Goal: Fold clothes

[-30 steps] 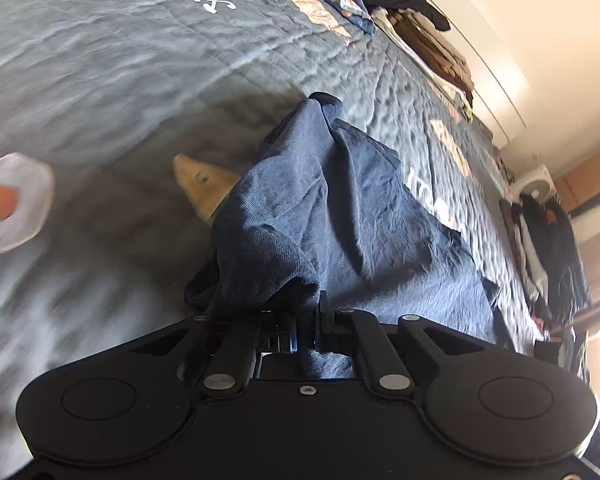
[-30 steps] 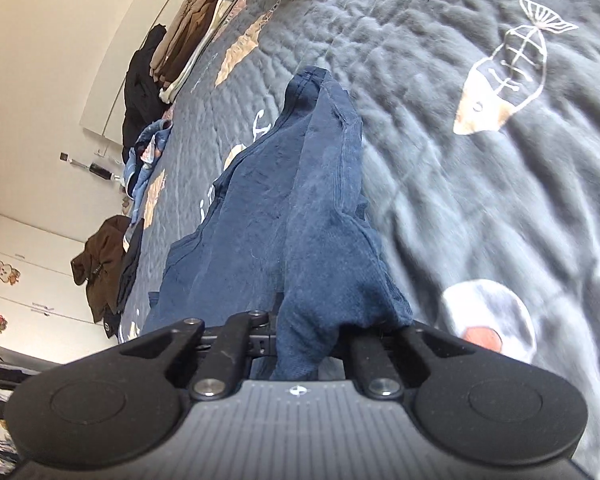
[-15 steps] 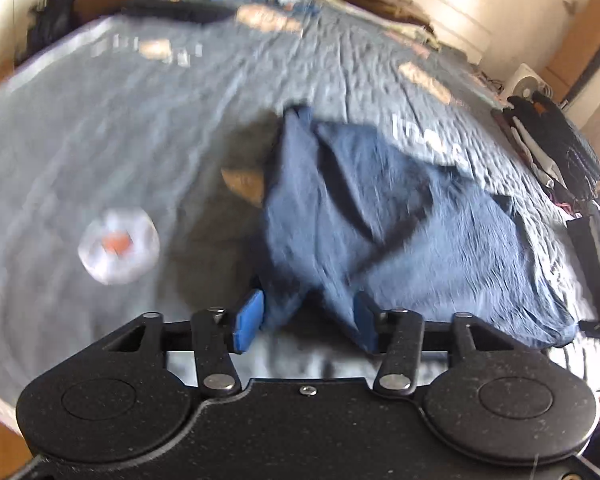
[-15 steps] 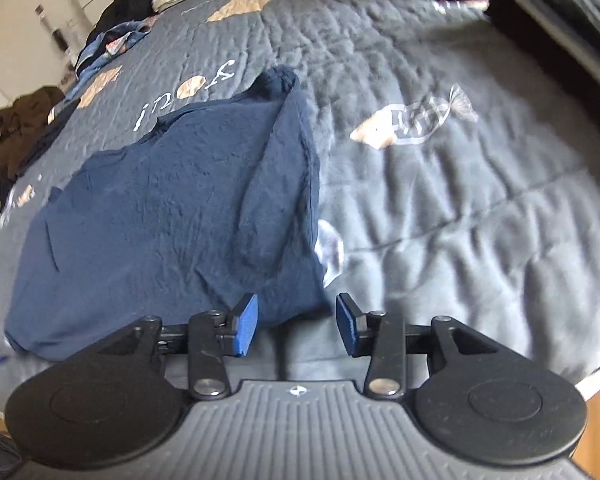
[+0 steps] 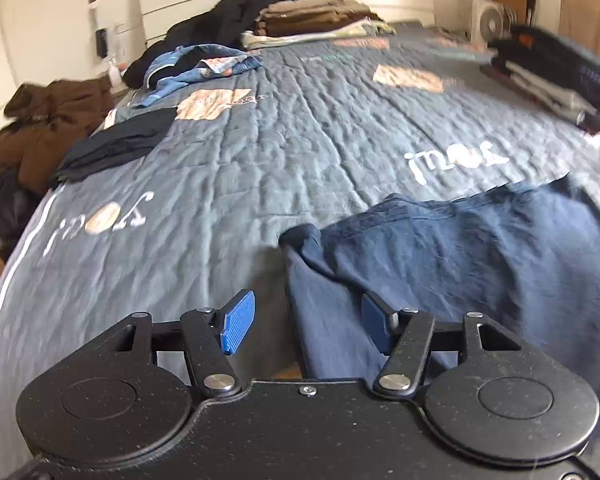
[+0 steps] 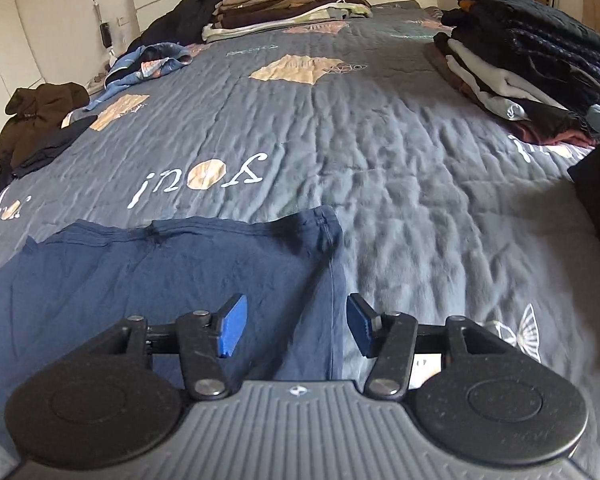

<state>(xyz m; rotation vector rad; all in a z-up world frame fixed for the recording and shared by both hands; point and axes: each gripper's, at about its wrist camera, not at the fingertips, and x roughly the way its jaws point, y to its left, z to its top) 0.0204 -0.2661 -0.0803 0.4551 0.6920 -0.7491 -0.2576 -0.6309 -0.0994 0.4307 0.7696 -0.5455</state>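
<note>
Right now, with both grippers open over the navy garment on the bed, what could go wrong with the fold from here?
The navy garment is not flat: its left edge is bunched into a rolled lump, so a fold may trap creases. The left gripper straddles that edge, and the right gripper the opposite one; either might pinch the quilt too. The garment seems to hang off the bed's near edge and might slide.

Navy blue garment (image 6: 148, 276), wrinkled, spread nearly flat on the grey quilted bedspread (image 6: 400, 184), its stitched hem farthest from the right gripper (image 6: 294, 330), whose parted fingers straddle its right edge; the opposite edge lies bunched between the left gripper's (image 5: 306, 326) fingers.
</note>
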